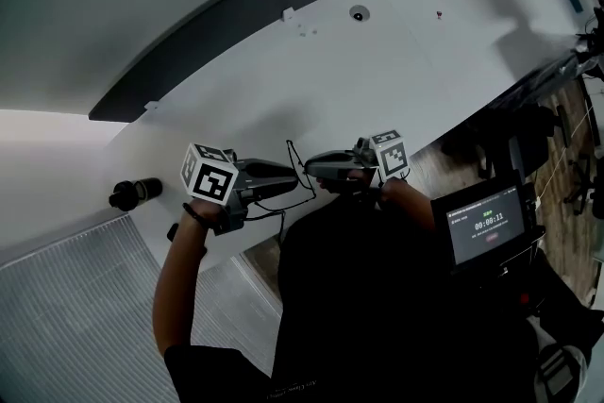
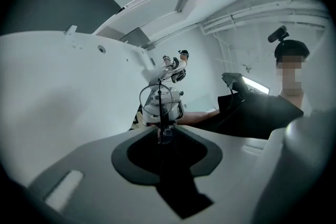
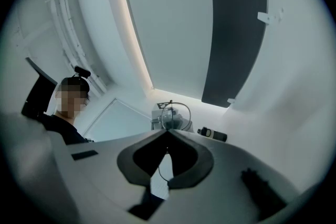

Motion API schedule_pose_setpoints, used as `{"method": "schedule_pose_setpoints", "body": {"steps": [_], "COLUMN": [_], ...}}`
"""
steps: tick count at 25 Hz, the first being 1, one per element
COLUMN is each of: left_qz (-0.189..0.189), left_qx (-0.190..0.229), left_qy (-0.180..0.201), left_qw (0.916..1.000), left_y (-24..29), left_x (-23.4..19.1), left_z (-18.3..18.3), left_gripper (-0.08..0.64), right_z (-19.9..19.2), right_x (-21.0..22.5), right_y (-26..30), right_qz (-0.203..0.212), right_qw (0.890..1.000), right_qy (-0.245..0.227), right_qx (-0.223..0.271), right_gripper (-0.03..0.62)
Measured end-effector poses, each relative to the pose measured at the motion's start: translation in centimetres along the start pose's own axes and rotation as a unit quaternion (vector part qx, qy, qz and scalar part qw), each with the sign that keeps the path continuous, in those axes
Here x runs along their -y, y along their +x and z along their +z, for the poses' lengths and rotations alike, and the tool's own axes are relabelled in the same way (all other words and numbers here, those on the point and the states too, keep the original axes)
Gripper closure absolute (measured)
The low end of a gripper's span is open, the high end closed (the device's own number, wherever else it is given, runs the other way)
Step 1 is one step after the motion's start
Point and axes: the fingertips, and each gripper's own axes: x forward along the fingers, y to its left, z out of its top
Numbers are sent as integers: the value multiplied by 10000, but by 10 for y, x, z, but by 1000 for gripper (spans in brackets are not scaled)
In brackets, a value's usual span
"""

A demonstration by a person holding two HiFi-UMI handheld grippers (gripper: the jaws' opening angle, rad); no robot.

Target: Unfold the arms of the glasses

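Thin black wire glasses (image 1: 293, 156) hang in the air over the near edge of the white table (image 1: 396, 61), between my two grippers, which point at each other. My left gripper (image 1: 294, 176) is shut on the frame from the left. In the left gripper view its jaw tips (image 2: 163, 131) pinch a thin bar below a round lens rim (image 2: 156, 97). From the right, my right gripper (image 1: 310, 167) is also shut on the frame. In the right gripper view its jaws (image 3: 168, 131) meet on the wire, with a lens rim (image 3: 176, 113) just beyond and a wire loop (image 3: 159, 171) hanging below.
A black cylinder (image 1: 135, 193) lies on the table's left end, also visible as a small cylinder (image 3: 212, 134) in the right gripper view. A screen with a timer (image 1: 486, 224) stands at the right. A dark panel (image 1: 217, 24) runs along the table's far side. Chairs (image 1: 566, 175) crowd the far right.
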Motion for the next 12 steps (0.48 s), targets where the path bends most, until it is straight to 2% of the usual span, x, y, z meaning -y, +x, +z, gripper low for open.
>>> {"method": "schedule_pose_setpoints", "body": {"steps": [5,12], "left_qz": [23,175], "left_qx": [-155,-197], "left_qy": [4,14], "left_qw": [9999,9997], "left_y": [7,6], "left_x": [-2,-10], "left_z": [-3,-8], "left_gripper": [465,532], "right_z": [-2,-8], "right_x": [3,6], "right_y": [1,1], "right_qz": [-43,-40], "right_qw": [10000,9999], "right_qy": [27,129], "right_qx": [-72,-96], "right_gripper": [581,581]}}
